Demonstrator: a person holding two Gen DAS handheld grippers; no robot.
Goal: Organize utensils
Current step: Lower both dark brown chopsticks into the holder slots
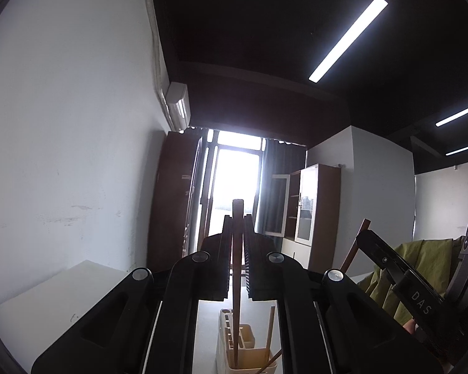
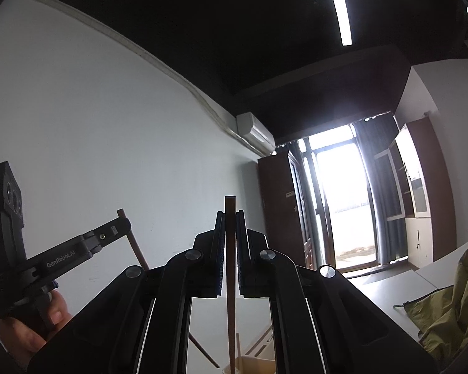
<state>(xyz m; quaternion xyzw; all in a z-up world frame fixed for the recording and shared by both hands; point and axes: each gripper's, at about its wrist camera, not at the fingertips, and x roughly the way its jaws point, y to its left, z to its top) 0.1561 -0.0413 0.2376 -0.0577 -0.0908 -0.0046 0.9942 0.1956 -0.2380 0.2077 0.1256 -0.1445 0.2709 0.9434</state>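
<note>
1. Left gripper (image 1: 237,218) is clamped on a dark wooden chopstick (image 1: 236,280); the stick runs up between the closed jaws, its blunt top poking out past the fingertips, its lower end reaching down into the holder (image 1: 252,358).
2. Right gripper (image 2: 231,213) is likewise clenched on a second chopstick (image 2: 230,280), gripped near its top; the shaft drops straight down toward a beige box (image 2: 255,364) at the bottom edge of the right wrist view, probably the same holder.
3. Both sticks stand close to upright, long axis roughly in line with each gripper's fingers. Both grippers tilt upward, toward the ceiling.
4. Holder sits directly below the left gripper, on a white table (image 1: 46,296). Other sticks already lean in its compartments, one pale stick (image 1: 270,327) to the right of the held one.
5. Judgement: each stick hangs tip-down over the holder, so the next move is mostly downward. Left stick looks deeper in; I cannot tell which compartment either tip is in.
6. Risk: crossing the leaning sticks on the way down.
7. Beyond the holder: bright window (image 1: 234,180), cupboard (image 1: 315,205), green cloth (image 1: 421,268) to the right.
</note>
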